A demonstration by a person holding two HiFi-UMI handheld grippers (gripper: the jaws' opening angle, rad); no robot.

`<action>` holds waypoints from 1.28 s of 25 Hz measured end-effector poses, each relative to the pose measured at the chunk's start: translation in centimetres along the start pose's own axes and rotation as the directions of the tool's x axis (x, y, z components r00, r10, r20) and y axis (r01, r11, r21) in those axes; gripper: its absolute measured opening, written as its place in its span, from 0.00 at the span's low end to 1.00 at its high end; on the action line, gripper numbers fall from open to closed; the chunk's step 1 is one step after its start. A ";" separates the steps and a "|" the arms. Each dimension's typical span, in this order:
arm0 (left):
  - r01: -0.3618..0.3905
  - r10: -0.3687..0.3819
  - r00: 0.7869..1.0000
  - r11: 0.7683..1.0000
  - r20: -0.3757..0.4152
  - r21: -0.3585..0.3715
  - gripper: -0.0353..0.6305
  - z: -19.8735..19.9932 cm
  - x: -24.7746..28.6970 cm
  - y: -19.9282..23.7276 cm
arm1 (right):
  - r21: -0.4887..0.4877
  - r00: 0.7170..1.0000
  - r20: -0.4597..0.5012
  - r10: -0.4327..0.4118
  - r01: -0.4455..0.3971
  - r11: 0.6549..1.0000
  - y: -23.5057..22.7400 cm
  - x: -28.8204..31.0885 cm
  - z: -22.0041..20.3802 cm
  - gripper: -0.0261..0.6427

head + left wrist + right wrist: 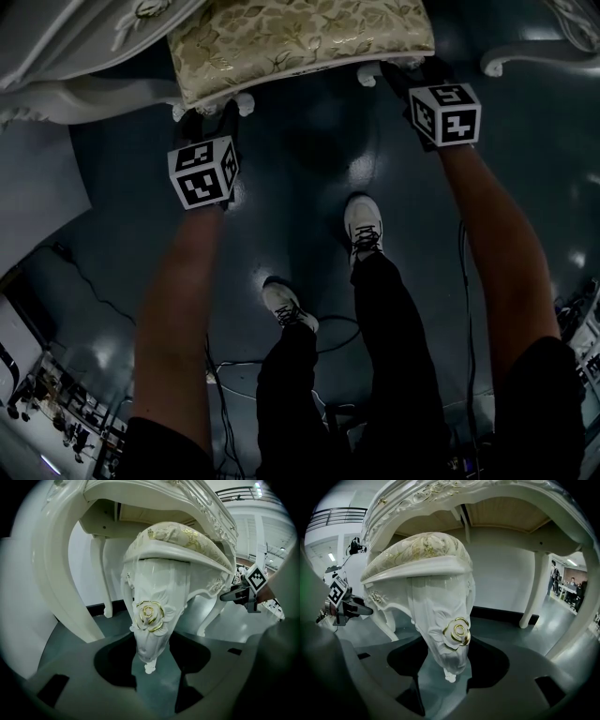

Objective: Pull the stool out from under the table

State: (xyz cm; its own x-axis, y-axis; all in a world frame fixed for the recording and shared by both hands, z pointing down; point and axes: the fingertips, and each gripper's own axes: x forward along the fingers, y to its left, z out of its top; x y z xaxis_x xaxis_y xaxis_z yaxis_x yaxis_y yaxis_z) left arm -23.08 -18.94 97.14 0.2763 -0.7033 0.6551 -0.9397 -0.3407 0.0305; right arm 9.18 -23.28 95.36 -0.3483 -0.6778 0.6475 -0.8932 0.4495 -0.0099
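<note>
stool [300, 37], white carved wood with a gold floral cushion, sits at the top centre of the head view, its seat tucked partly under the ornate white table [56, 37] in the upper left. left gripper [212, 120] is on the near left leg [151, 616] and its jaws look pinched on the carved knee with the gilt rose. right gripper [412, 80] does the same on the other near leg [447, 630]. solid, rigid furniture, i'd say, fairly heavy and glossy, so likely slick under the pads, and the carved trim could chip. the knees seem the sensible hold. an even, level pull on both should slide it over the shiny dark floor [309, 159] without twisting.
</note>
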 end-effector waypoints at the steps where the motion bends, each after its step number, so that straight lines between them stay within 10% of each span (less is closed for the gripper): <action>1: 0.000 0.000 1.000 1.000 -0.009 -0.002 0.40 -0.1 -0.1 0.0 | 0.000 1.000 -0.008 0.004 -0.004 1.000 0.0 0.0 -0.1 0.46; 32: 0.006 -0.005 0.996 1.000 -0.092 0.011 0.40 -0.1 0.1 0.6 | 0.000 0.990 -0.137 0.034 -0.034 0.999 0.4 0.5 -0.6 0.46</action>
State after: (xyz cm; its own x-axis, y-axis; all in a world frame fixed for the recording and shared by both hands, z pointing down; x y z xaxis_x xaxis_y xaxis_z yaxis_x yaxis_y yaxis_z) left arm -23.65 -19.15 97.32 0.2612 -0.6408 0.7219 -0.9358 -0.3516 0.0265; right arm 8.79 -23.11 96.14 -0.3360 -0.5766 0.7448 -0.8811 0.4719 -0.0321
